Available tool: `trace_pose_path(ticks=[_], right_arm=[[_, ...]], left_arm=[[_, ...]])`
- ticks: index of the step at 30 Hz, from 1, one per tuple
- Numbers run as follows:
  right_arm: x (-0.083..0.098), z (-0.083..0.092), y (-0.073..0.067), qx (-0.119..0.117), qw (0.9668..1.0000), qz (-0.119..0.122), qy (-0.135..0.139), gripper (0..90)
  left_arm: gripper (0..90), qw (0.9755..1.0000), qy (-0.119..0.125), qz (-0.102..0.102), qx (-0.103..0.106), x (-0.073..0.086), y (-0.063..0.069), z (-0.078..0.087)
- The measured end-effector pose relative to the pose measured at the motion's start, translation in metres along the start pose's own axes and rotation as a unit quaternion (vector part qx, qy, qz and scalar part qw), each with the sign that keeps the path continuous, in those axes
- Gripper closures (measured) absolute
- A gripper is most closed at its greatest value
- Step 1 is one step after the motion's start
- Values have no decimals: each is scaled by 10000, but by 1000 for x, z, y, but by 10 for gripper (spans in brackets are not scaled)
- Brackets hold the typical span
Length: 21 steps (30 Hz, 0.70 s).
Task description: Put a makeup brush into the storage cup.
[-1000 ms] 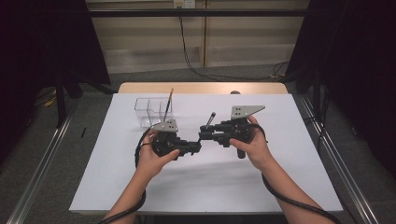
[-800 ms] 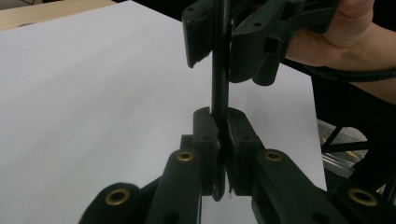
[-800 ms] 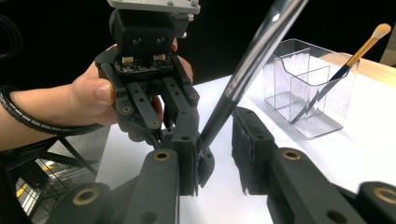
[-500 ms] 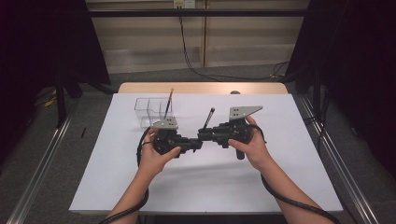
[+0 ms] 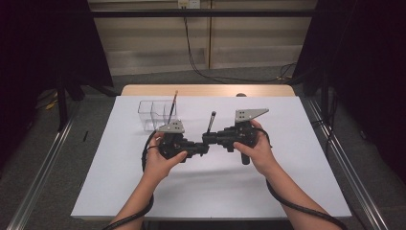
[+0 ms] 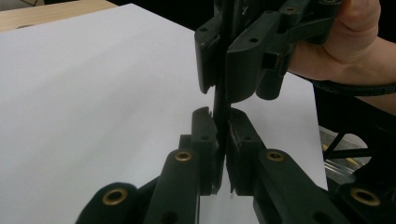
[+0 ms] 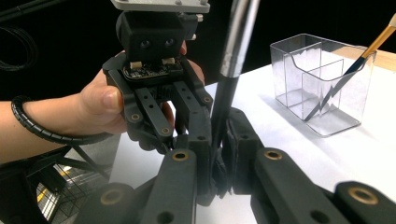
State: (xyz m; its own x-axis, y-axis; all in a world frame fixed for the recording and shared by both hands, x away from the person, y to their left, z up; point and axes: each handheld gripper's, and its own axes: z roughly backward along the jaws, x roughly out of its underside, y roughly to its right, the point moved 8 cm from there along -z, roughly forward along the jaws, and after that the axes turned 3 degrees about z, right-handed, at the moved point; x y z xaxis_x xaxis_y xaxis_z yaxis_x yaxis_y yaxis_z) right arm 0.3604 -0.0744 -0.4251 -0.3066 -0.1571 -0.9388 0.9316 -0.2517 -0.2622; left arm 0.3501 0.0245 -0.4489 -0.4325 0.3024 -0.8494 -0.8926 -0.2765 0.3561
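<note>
1. Above the middle of a white-covered table [image 5: 119, 191], a person holds two black grippers tip to tip; the left gripper [image 5: 203, 148] points toward the right gripper [image 5: 207, 138], and both meet on one thin dark brush [image 5: 210, 123].
2. The brush stands nearly upright, its dark handle rising above the grippers and leaning slightly; its lower end sits between the jaws, clear of the table.
3. In the left gripper view, the left gripper's [image 6: 221, 140] jaws are pressed together on the brush's [image 6: 221, 100] dark shaft; the right gripper [image 6: 223, 91] clamps the same shaft just above.
4. In the right gripper view, the right gripper [image 7: 219, 135] pinches the brush [image 7: 224, 107] below its silver ferrule; its jaws have just been closing on the shaft; the left gripper [image 7: 187, 130] grips beside it, held in the left hand [image 7: 100, 109].
5. A clear plastic organiser [image 5: 152, 115] stands behind the left gripper, near the table's far left; a second brush [image 5: 172, 106] with a wooden handle leans in one compartment.
</note>
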Motion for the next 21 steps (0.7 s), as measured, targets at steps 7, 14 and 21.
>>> trace_pose_path(ticks=[7,14,21], right_arm=[[-1,-5,-3,-56,10000,-9,27,846],[-2,-4,-2,-92,9999,-46,70,846],[-2,0,-1,-89,9999,-63,105,846]], left_arm=[[814,10000,18,-5,38,0,2,-5],[807,10000,35,31,67,0,2,-4],[673,9997,191,20,178,-1,3,-1]])
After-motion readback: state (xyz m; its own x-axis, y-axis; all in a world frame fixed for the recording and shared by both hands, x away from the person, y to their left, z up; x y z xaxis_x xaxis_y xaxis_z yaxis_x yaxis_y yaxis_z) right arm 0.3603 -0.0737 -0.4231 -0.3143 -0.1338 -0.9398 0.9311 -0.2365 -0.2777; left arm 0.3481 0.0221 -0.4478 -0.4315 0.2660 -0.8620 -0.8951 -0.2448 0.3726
